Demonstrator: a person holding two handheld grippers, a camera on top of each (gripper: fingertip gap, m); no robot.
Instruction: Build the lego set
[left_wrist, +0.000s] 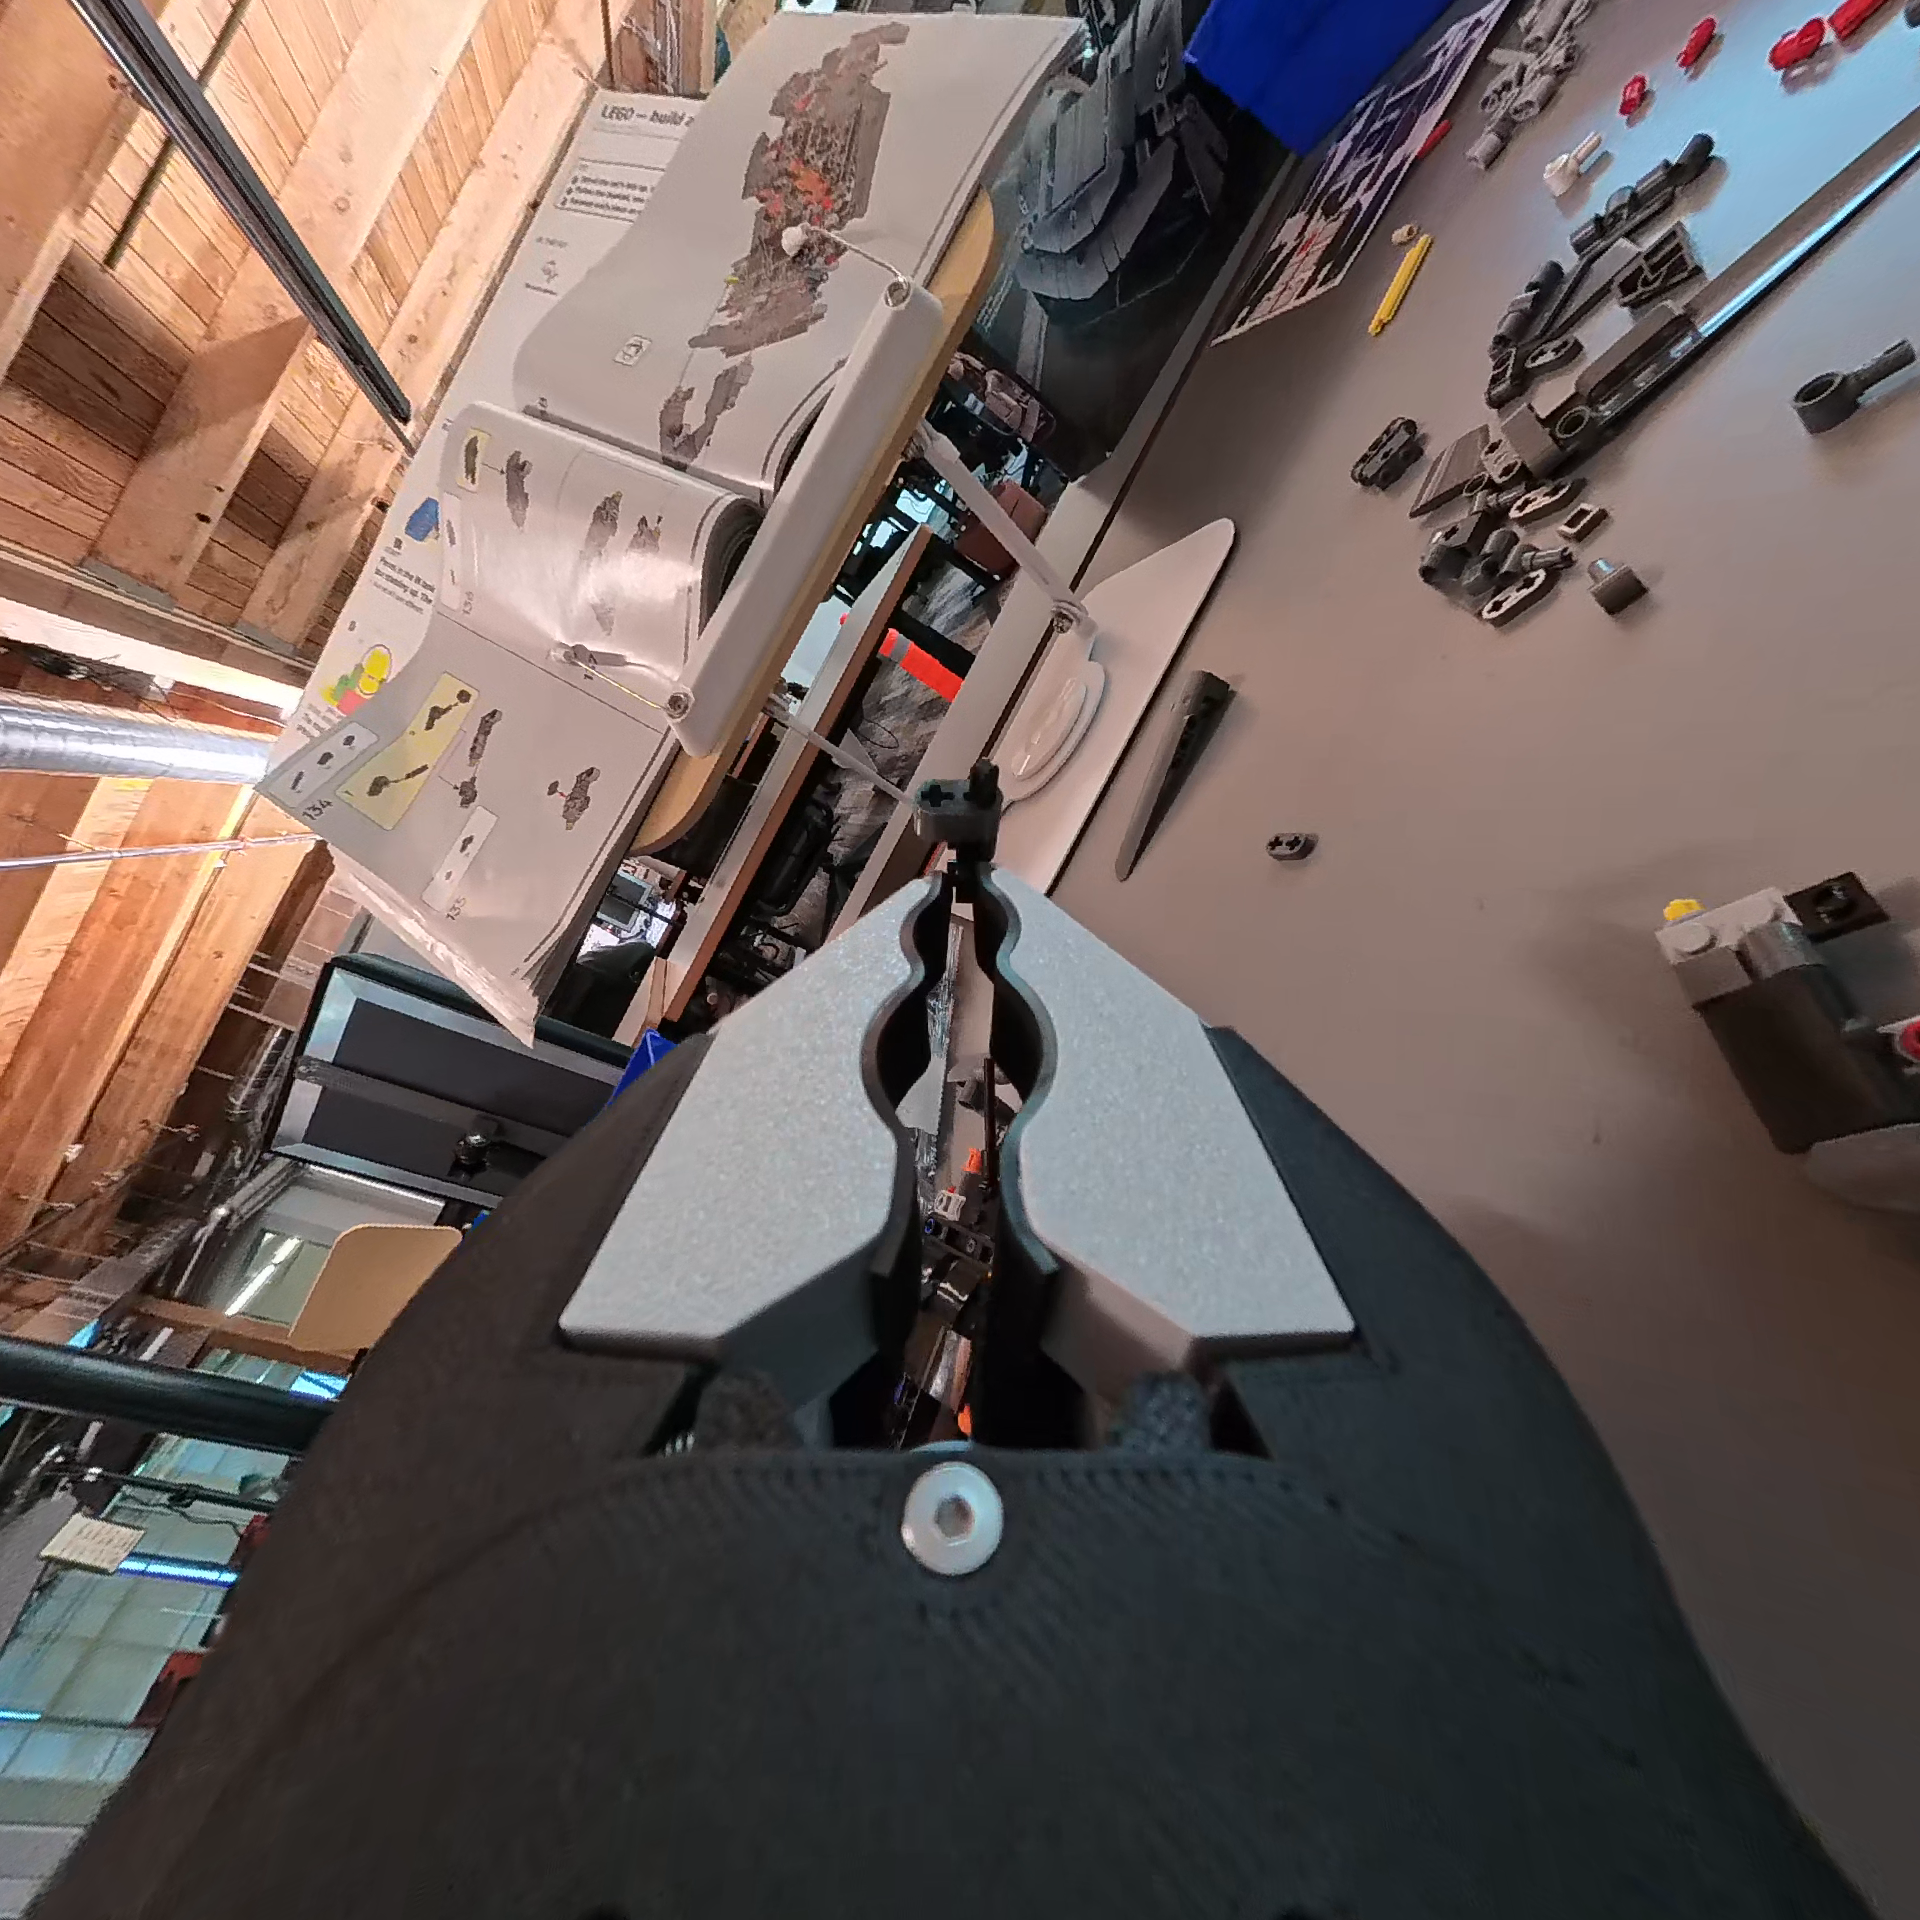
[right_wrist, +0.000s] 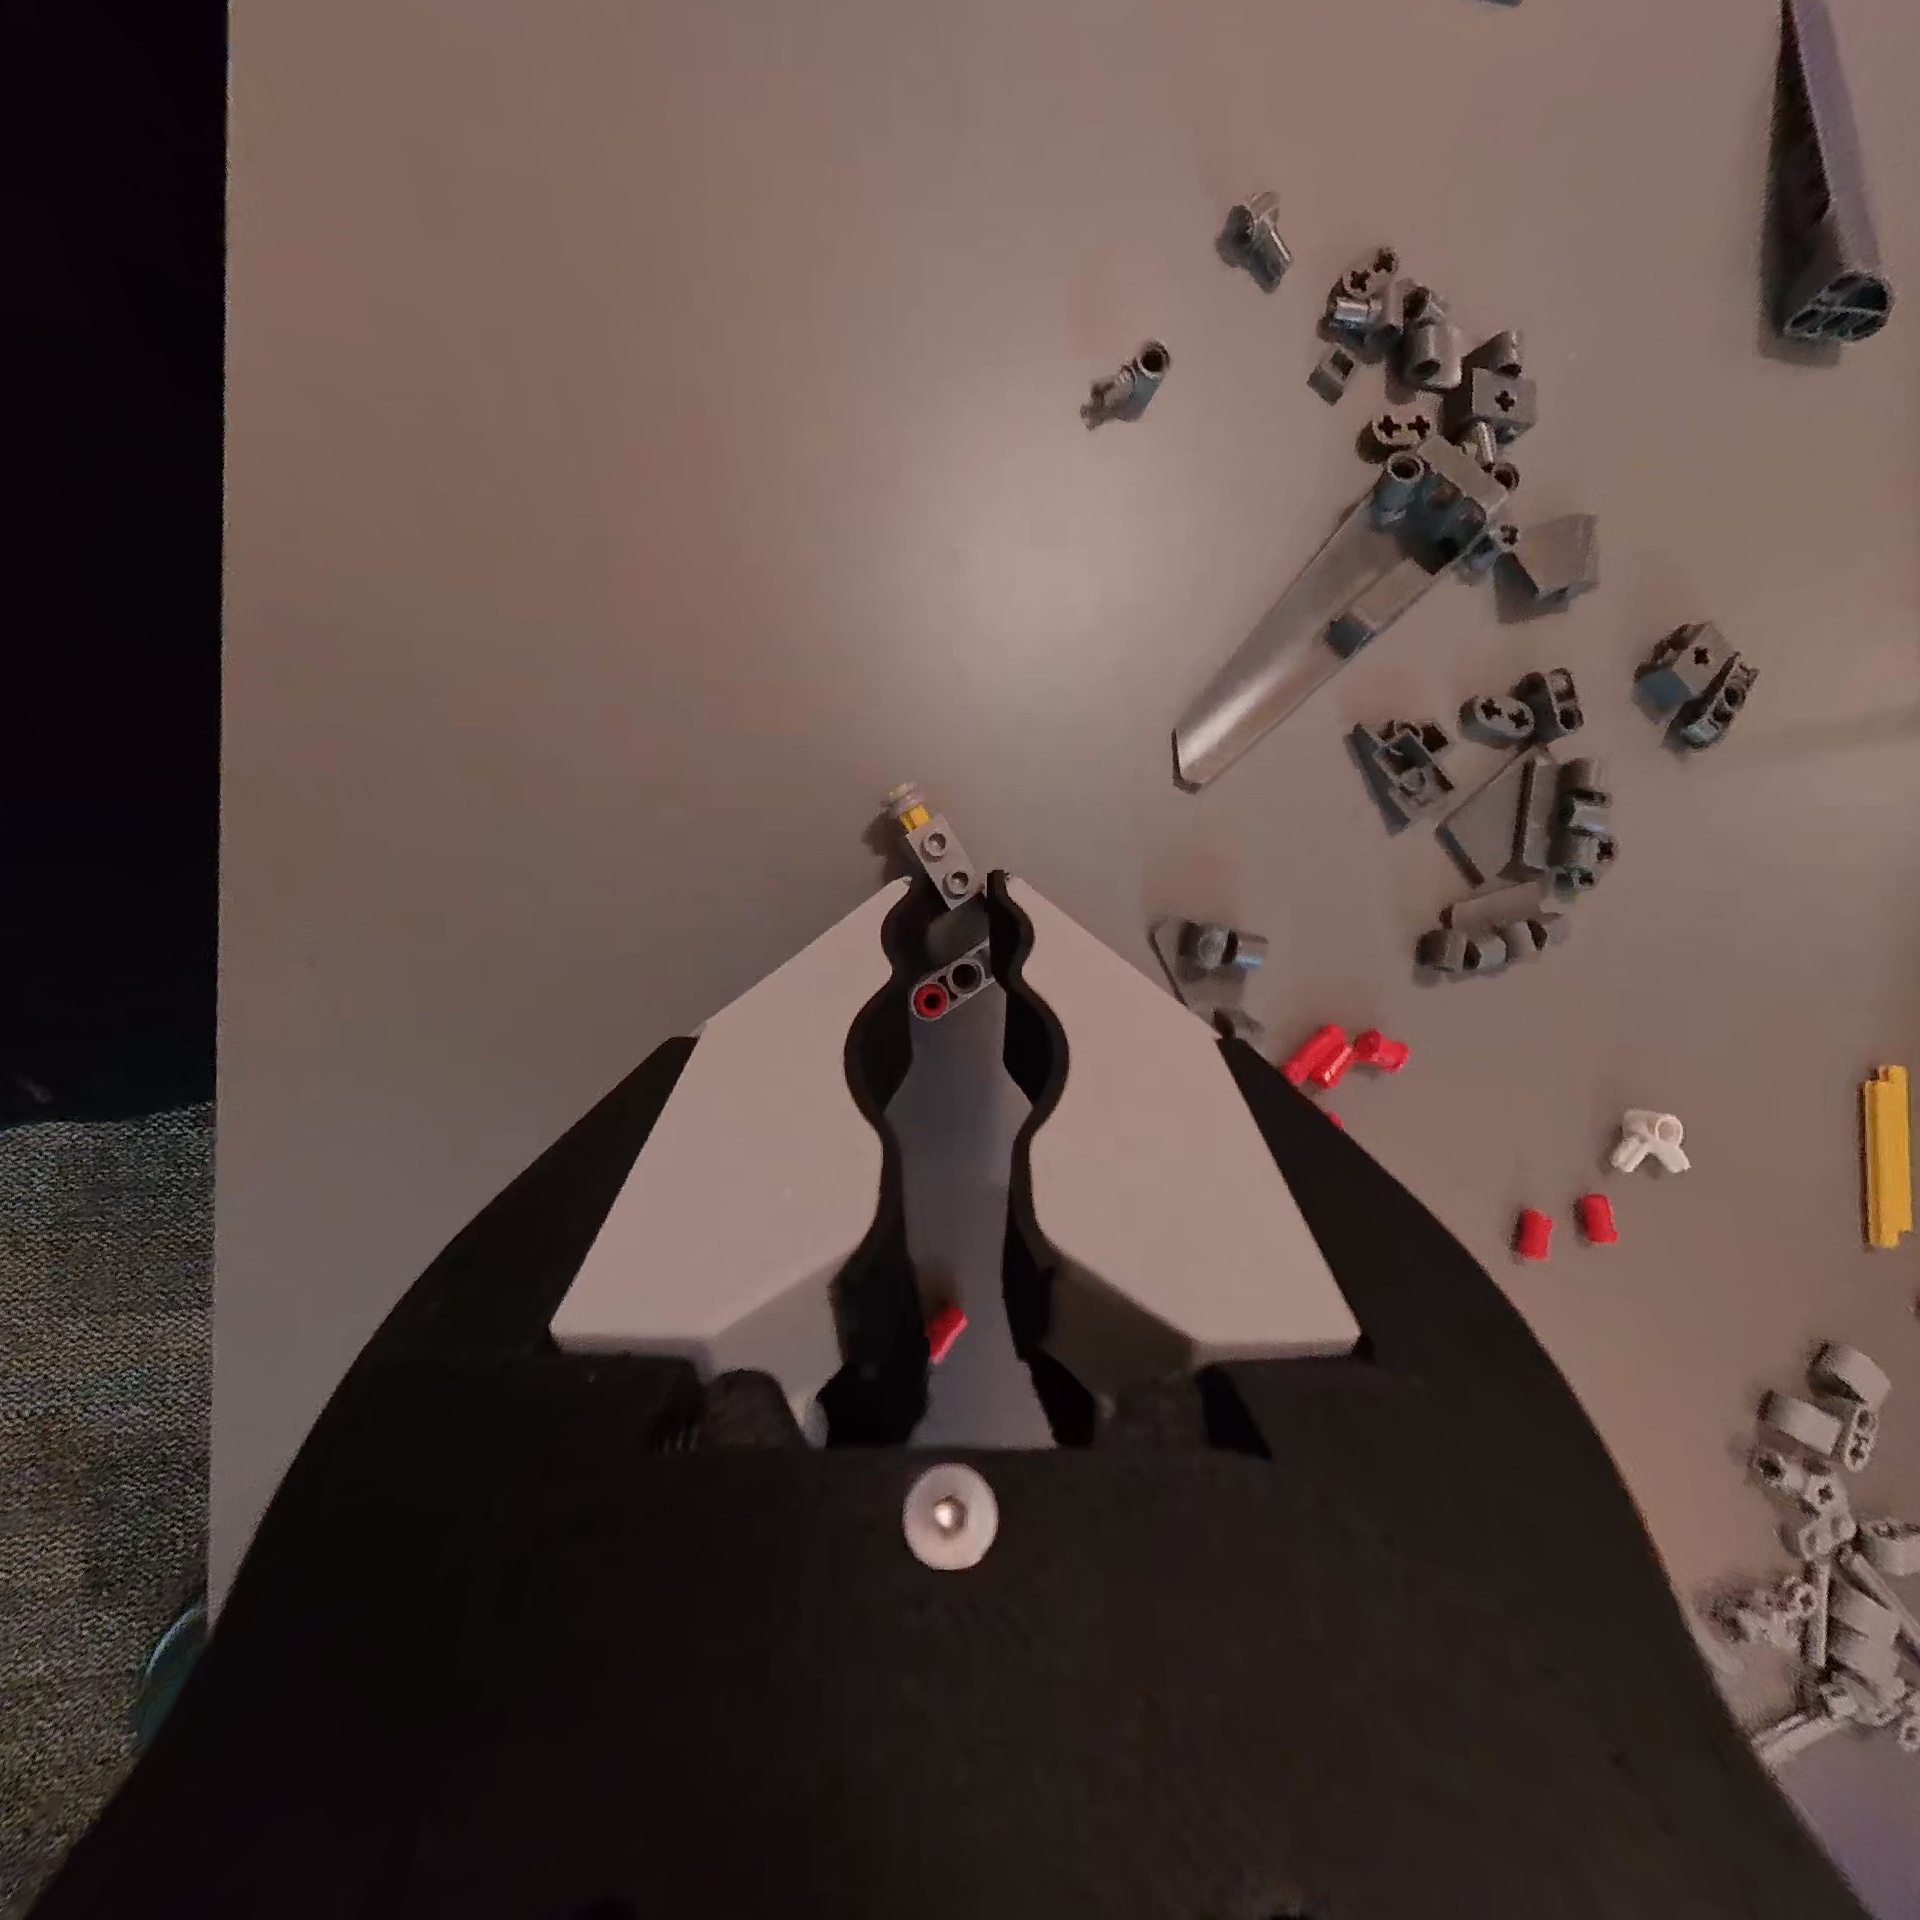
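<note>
Left gripper pinching a thin black rod capped by a small grey connector above the table, right gripper clamping a small grey brick assembly, loose pieces lying nearby.

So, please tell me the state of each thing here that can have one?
left gripper: shut on a thin black axle carrying a grey connector.
right gripper: closed on a small grey brick assembly.
instruction booklet: open, on a white stand.
</note>
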